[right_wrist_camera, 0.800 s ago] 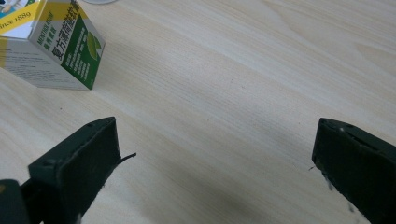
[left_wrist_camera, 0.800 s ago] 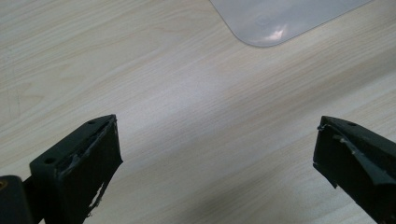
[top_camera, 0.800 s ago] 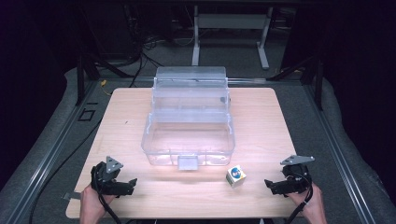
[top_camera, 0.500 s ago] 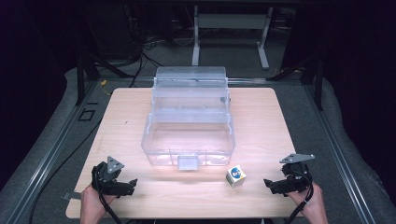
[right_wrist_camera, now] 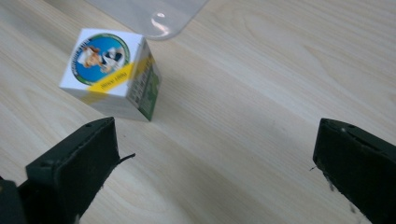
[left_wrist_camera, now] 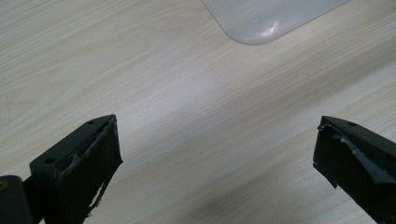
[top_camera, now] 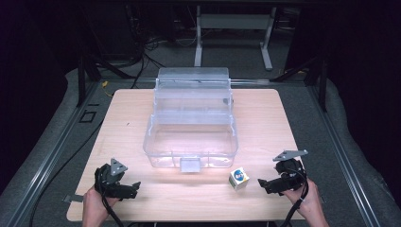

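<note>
The right gripper (top_camera: 265,183) sits low at the near right corner of the table (top_camera: 132,127), held in the person's right hand (top_camera: 309,201), its jaws spread wide with nothing between them. In the right gripper view (right_wrist_camera: 215,154) the small carton (right_wrist_camera: 112,72) lies just ahead of the left-hand jaw, close but not touching it. The left gripper (top_camera: 134,188) rests at the near left corner in the left hand (top_camera: 94,205), jaws likewise wide apart over bare wood, as the left gripper view (left_wrist_camera: 215,149) shows.

Set against the pictures from a moment ago, nothing has shifted: both grippers, the carton and the box stand just where they did.

The small carton (top_camera: 239,178) stands on the table just beside the front right corner of the clear plastic box (top_camera: 189,142), whose lid is thrown back. Its top face carries a round blue badge with a cartoon figure, ringed with lettering too small to read; a yellow band with blurred print runs across one corner, and the side face is green and white.
</note>
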The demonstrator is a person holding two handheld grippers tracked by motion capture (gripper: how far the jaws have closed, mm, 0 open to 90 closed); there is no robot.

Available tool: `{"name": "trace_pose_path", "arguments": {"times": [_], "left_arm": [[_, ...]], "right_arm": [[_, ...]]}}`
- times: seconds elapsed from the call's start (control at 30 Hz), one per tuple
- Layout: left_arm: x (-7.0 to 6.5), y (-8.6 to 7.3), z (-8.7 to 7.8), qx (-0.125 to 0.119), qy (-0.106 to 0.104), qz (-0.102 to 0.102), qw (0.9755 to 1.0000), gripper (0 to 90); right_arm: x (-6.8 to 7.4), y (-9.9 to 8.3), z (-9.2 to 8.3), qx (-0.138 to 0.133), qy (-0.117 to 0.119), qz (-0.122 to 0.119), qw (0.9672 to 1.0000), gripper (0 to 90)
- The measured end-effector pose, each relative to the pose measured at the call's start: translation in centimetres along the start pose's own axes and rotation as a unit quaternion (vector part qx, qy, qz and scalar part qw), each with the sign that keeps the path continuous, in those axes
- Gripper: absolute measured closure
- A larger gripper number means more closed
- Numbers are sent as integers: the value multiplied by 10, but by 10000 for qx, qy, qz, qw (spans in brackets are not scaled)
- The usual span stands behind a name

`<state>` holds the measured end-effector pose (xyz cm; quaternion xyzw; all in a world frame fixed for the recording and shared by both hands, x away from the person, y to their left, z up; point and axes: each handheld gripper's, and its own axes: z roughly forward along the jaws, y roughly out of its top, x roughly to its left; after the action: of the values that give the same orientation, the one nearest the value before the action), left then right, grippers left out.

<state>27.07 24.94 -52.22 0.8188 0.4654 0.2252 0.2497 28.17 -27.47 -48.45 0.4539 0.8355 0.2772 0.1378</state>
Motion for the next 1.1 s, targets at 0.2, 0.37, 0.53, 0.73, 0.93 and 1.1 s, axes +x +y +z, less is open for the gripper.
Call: {"name": "trace_pose_path", "arguments": {"times": [0.2,0.37,0.53,0.73,0.93,1.1], "left_arm": [[-1,1,0,-22,-34,-18,10000,8],[-1,1,1,-32,-28,-2,10000,12],[0,1,0,-45,-36,-29,10000,12],[1,1,1,-27,-49,-41,10000,16],[0,2,2,-15,-40,16,10000,16],[-1,2,2,-6,-58,17,10000,16]], "right_arm": [[12,14,4,7,163,-137,9998,0],[23,24,10,156,261,-250,9992,0],[34,36,15,223,326,-331,9987,0],[41,45,28,442,315,-375,9978,0],[50,54,37,592,279,-463,9968,22],[58,60,49,685,469,-567,9949,45]]}}
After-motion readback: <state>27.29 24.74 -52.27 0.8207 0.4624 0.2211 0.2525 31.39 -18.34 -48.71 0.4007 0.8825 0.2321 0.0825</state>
